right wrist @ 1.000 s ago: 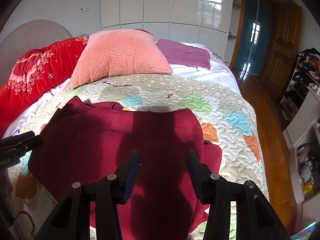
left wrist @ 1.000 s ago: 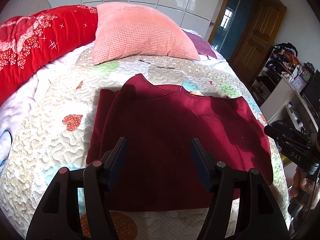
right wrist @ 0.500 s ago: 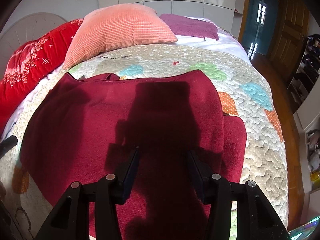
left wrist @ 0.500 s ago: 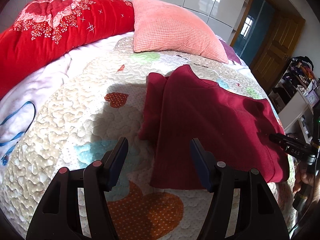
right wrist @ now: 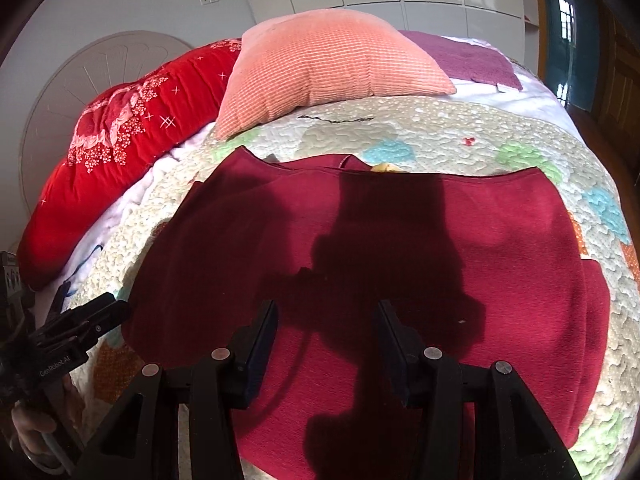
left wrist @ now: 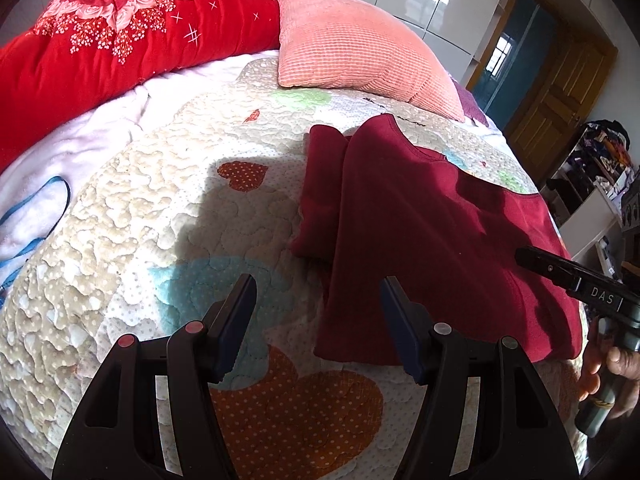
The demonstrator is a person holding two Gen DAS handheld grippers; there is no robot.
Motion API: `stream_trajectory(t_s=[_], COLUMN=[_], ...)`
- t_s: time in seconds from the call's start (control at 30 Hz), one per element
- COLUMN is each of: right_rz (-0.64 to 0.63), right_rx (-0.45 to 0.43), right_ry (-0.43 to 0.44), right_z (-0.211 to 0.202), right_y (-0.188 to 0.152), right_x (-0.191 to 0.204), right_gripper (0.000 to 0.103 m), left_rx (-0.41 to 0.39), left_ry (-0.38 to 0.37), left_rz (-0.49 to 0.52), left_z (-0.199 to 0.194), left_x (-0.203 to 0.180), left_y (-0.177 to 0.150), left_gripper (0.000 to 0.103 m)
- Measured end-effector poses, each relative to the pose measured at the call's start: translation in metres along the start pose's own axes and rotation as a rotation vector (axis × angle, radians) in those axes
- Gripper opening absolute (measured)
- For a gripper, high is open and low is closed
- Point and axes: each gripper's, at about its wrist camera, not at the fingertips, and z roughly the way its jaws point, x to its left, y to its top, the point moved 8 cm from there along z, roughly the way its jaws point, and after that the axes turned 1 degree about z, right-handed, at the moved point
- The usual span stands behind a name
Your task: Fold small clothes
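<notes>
A dark red garment [left wrist: 432, 236] lies flat on the quilted bedspread [left wrist: 160, 216], with a sleeve folded under at its left edge [left wrist: 320, 192]. In the right wrist view the garment [right wrist: 400, 248] fills the middle, a sleeve showing at its right edge [right wrist: 596, 312]. My left gripper [left wrist: 318, 292] is open and empty, above the quilt just left of the garment's lower left corner. My right gripper [right wrist: 326, 320] is open and empty, above the garment's lower middle. Each gripper shows in the other's view: the right one [left wrist: 568, 276], the left one [right wrist: 80, 324].
A salmon pillow [left wrist: 360, 44] and a red floral duvet [left wrist: 120, 40] lie at the head of the bed. A purple towel [right wrist: 472, 60] lies behind the pillow. White wardrobes, a wooden door [left wrist: 560, 96] and cluttered shelves [left wrist: 600, 184] stand to the right.
My left gripper has swung left off the garment and now looks at the quilt beside its left edge. My right gripper has moved closer over the garment. Both stay open.
</notes>
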Motion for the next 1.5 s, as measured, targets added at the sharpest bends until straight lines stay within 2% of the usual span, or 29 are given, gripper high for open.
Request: stream_trajectory(t_s=[0.07, 0.13, 0.17, 0.23, 0.33, 0.4, 0.47, 0.53, 0.6, 0.67, 0.77, 0.87, 0.9, 0.93, 0.97, 1.0, 1.03, 1.1, 1.2, 1.27, 1.3, 1.33, 1.43, 1.5], right_rz=[-0.008, -0.011, -0.015, -0.036, -0.035, -0.065, -0.085, -0.079, -0.071, -0.105, -0.166, -0.253, -0.275, -0.291, -0.292, -0.271, -0.236, -0.168, -0.117, -0.102, -0.099, -0.095, -0.083, -0.071], right_rx=[0.009, 0.074, 0.111, 0.102, 0.086, 0.09, 0.111, 0.168, 0.235, 0.267, 0.273, 0.242, 0.218, 0.189, 0.164, 0.152, 0.144, 0.12, 0.063, 0.036, 0.025, 0.018, -0.029, -0.065], right_ry=[0.025, 0.051, 0.036, 0.007, 0.082, 0.066, 0.063, 0.064, 0.044, -0.001, -0.06, -0.135, -0.151, -0.177, -0.182, -0.138, -0.09, -0.007, 0.064, 0.092, 0.099, 0.11, 0.134, 0.144], right_z=[0.015, 0.038, 0.048, 0.052, 0.053, 0.061, 0.076, 0.099, 0.122, 0.14, 0.156, 0.166, 0.166, 0.162, 0.155, 0.148, 0.138, 0.12, 0.092, 0.079, 0.071, 0.064, 0.032, 0.004], right_y=[0.004, 0.002, 0.001, 0.011, 0.03, 0.041, 0.05, 0.056, 0.057, 0.057, 0.055, 0.049, 0.048, 0.049, 0.05, 0.052, 0.054, 0.061, 0.07, 0.074, 0.074, 0.074, 0.076, 0.078], right_x=[0.012, 0.021, 0.024, 0.034, 0.062, 0.081, 0.098, 0.113, 0.121, 0.129, 0.138, 0.141, 0.141, 0.138, 0.135, 0.132, 0.128, 0.121, 0.113, 0.113, 0.111, 0.11, 0.098, 0.084], right_gripper=[0.05, 0.053, 0.056, 0.057, 0.059, 0.065, 0.066, 0.07, 0.071, 0.08, 0.097, 0.098, 0.095, 0.081, 0.061, 0.054, 0.036, 0.023, 0.018, 0.016, 0.015, 0.014, 0.013, 0.013], left_rx=[0.007, 0.014, 0.017, 0.02, 0.02, 0.027, 0.032, 0.031, 0.032, 0.033, 0.027, 0.021, 0.019, 0.018, 0.016, 0.014, 0.012, 0.005, -0.005, -0.009, 0.004, 0.011, -0.022, -0.029], left_ry=[-0.033, -0.062, -0.073, -0.099, -0.147, -0.17, -0.19, -0.215, -0.231, -0.238, -0.242, -0.238, -0.234, -0.232, -0.23, -0.227, -0.223, -0.212, -0.214, -0.26, -0.285, -0.299, -0.306, -0.356], left_rz=[-0.037, -0.063, -0.067, -0.075, -0.108, -0.135, -0.158, -0.166, -0.164, -0.159, -0.158, -0.152, -0.148, -0.144, -0.142, -0.139, -0.135, -0.124, -0.102, -0.098, -0.086, -0.062, 0.037, 0.068], left_z=[0.002, 0.005, 0.007, 0.01, 0.016, 0.022, 0.025, 0.024, 0.025, 0.025, 0.027, 0.029, 0.028, 0.028, 0.028, 0.028, 0.028, 0.028, 0.029, 0.027, 0.025, 0.02, -0.003, -0.019], left_x=[0.003, 0.003, 0.003, 0.001, 0.002, 0.005, 0.006, 0.006, 0.006, 0.004, 0.005, 0.002, 0.001, 0.0, -0.001, -0.001, -0.003, -0.006, -0.016, -0.025, -0.033, -0.036, -0.064, -0.091], left_y=[-0.002, -0.004, -0.005, -0.006, -0.008, -0.008, -0.008, -0.007, -0.006, -0.006, -0.006, -0.004, -0.005, -0.005, -0.005, -0.005, -0.005, -0.004, -0.001, 0.004, 0.004, 0.009, 0.012, 0.017], left_gripper=[0.064, 0.064, 0.064, 0.064, 0.067, 0.069, 0.07, 0.074, 0.075, 0.075, 0.076, 0.078, 0.078, 0.078, 0.078, 0.078, 0.078, 0.08, 0.08, 0.066, 0.044, 0.031, 0.022, 0.021])
